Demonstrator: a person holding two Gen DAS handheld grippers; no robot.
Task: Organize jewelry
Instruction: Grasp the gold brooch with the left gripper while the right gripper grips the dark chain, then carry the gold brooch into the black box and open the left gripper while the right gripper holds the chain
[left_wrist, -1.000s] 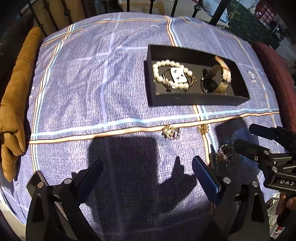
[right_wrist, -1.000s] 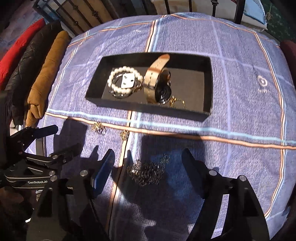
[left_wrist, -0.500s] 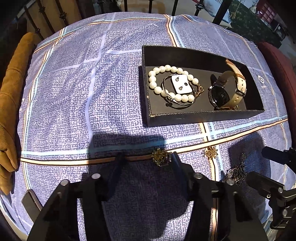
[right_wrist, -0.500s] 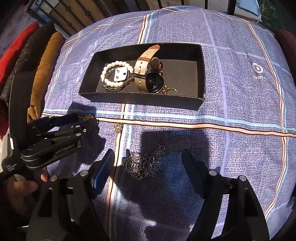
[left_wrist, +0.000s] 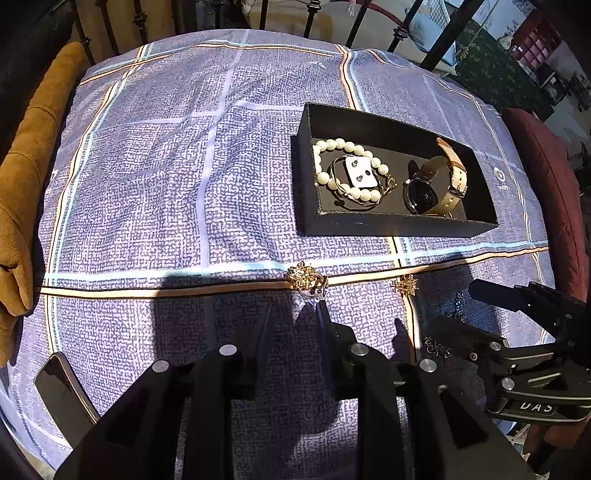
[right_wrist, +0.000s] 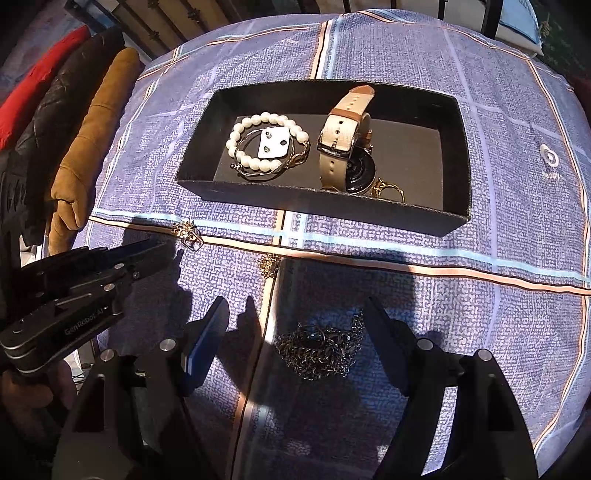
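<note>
Where a second ago its fingers stood wide, the left gripper (left_wrist: 293, 312) is now nearly clenched but grasps nothing, its tips just short of the gold ring (left_wrist: 306, 281) on the cloth's orange stripe near the tray's (left_wrist: 388, 224) front left corner; the pinch seems imminent. The right gripper (right_wrist: 297, 332) stays released, straddling the chain necklace (right_wrist: 319, 350) toward the cloth's near edge; the small gold earring (right_wrist: 269, 263) lies untouched between them.

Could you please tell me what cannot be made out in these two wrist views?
- Dark tangled metal chain: left wrist view, mostly behind the right gripper.
- Small gold ring in the black rectangular tray: right wrist view, partly behind the near wall; unseen from the left wrist.
- Gold ornate brooch: detail too small.
</note>
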